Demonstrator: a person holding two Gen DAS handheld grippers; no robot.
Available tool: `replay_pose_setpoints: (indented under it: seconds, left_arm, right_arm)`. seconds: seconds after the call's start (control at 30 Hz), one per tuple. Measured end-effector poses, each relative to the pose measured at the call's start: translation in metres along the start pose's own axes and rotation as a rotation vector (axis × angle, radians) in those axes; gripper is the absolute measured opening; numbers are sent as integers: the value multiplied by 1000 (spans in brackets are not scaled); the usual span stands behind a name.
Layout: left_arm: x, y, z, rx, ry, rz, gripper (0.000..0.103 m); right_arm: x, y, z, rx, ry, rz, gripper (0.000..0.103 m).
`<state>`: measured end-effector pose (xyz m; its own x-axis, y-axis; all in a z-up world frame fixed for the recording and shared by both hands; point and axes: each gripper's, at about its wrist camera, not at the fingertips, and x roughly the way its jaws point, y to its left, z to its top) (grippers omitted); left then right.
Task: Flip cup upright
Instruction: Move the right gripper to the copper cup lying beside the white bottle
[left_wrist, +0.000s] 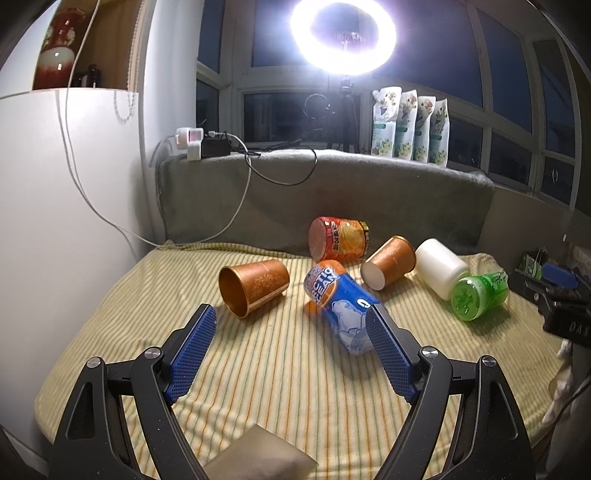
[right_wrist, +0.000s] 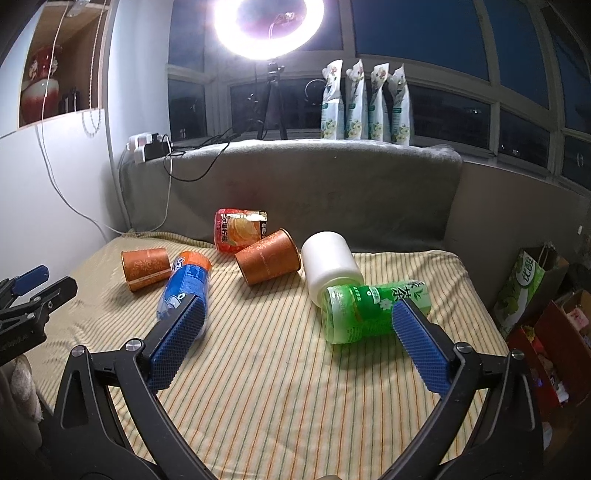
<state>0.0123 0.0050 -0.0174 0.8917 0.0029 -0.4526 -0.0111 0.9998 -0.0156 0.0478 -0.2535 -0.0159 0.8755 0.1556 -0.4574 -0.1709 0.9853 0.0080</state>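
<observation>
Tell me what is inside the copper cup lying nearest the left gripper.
The copper cup lies on its side with its mouth toward the left camera. Its shiny inner wall shows and nothing is visible inside. The deepest part near the bottom is in shadow, so that cannot be fully checked.

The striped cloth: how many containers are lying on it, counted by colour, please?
Copper-orange paper cups: 2, one on the left, one near the middle.
Blue bottle: 1.
Green bottle: 1.
White jar: 1.
Red-orange snack cup: 1.
Total: 6, all on their sides on the striped cloth.
</observation>
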Motion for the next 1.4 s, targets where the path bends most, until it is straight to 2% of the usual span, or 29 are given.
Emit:
replay_pose_setpoints:
  seconds: [0.3, 0.43, 0.67, 0.87, 1.0, 1.13, 1.23, 1.33, 1.4]
  left_arm:
    - [15, 15, 1, -1, 48, 9, 83]
    - [23, 21, -1, -6, 73, 14, 83]
    - [27, 31, -2, -20, 83, 16, 83]
    - [28, 46, -6, -59, 95, 15, 83]
    - [29, 57, -11, -92, 106, 10, 83]
    - [28, 64, -13, -115, 108, 5, 83]
    - [27, 69, -13, -127, 105, 3, 83]
    - [27, 73, -14, -135, 103, 0, 83]
    - [26, 76, -14, -138, 101, 1, 83]
  right_arm:
    - [33, 8, 27, -36, 50, 52, 103]
    - [55, 13, 40, -11, 112, 89, 103]
    - [106, 19, 50, 139, 252, 146, 103]
    - [154, 19, 49, 333, 373, 194, 103]
    - [184, 16, 48, 452, 433, 160, 96]
    - [208, 13, 48, 539, 472, 126, 95]
    - [219, 12, 48, 578, 492, 115, 95]
    - [231, 14, 47, 611, 514, 98, 89]
    - [237, 15, 46, 620, 521, 86, 88]
